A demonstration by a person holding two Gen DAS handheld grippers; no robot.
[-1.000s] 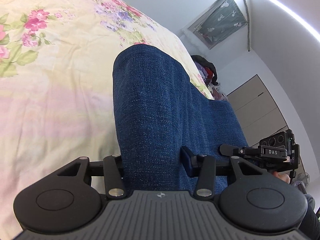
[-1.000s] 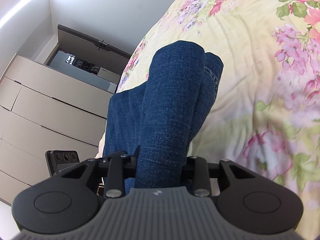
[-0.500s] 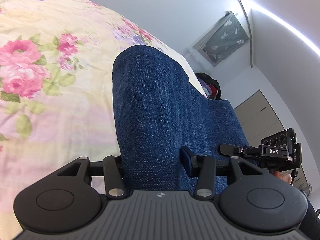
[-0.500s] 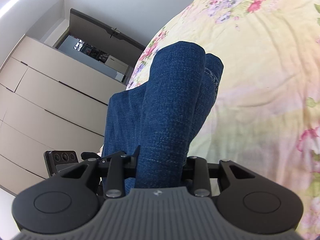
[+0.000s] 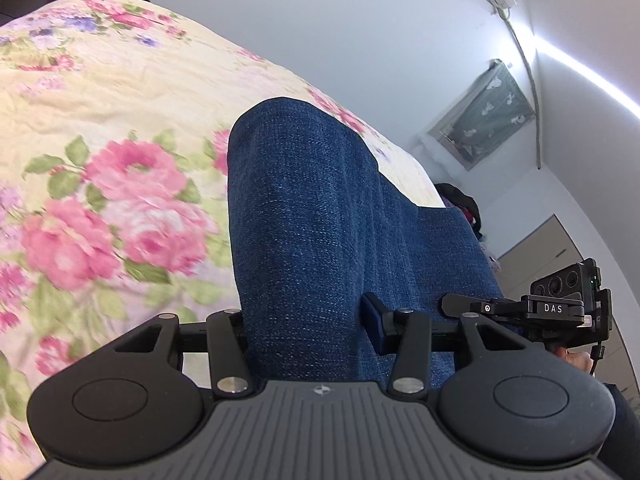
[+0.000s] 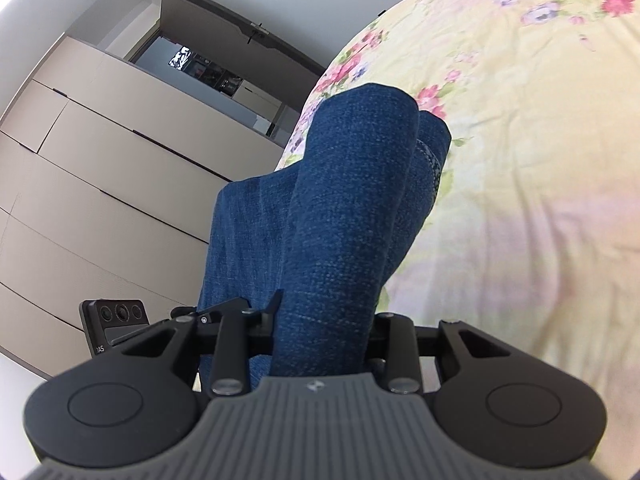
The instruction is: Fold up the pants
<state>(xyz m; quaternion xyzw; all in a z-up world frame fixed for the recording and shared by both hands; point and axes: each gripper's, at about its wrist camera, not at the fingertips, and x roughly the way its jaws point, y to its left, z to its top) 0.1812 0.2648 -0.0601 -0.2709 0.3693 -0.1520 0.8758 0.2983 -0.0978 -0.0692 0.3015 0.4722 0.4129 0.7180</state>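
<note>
Blue denim pants (image 5: pixel 316 240) fill the centre of both wrist views, bunched into a thick roll that passes between the jaws of each claw and extends forward from them, lifted above the bed rather than lying flat on it. The left gripper (image 5: pixel 310 320) is clamped on one bundle of the cloth; the right gripper (image 6: pixel 324 328) is clamped on another, narrower bundle, with a second layer and a stitched seam showing just right of its roll. A slack sheet of denim spans between the two claws, and each claw's camera shows in the other's view at the edge. Beyond and below the cloth lies the floral bedspread (image 5: pixel 112 184); cupboards (image 6: pixel 100 184) stand left of the right claw. Judged from this, a fold is under way: the pants are gathered and carried, but not yet laid down, flattened or released.
</note>
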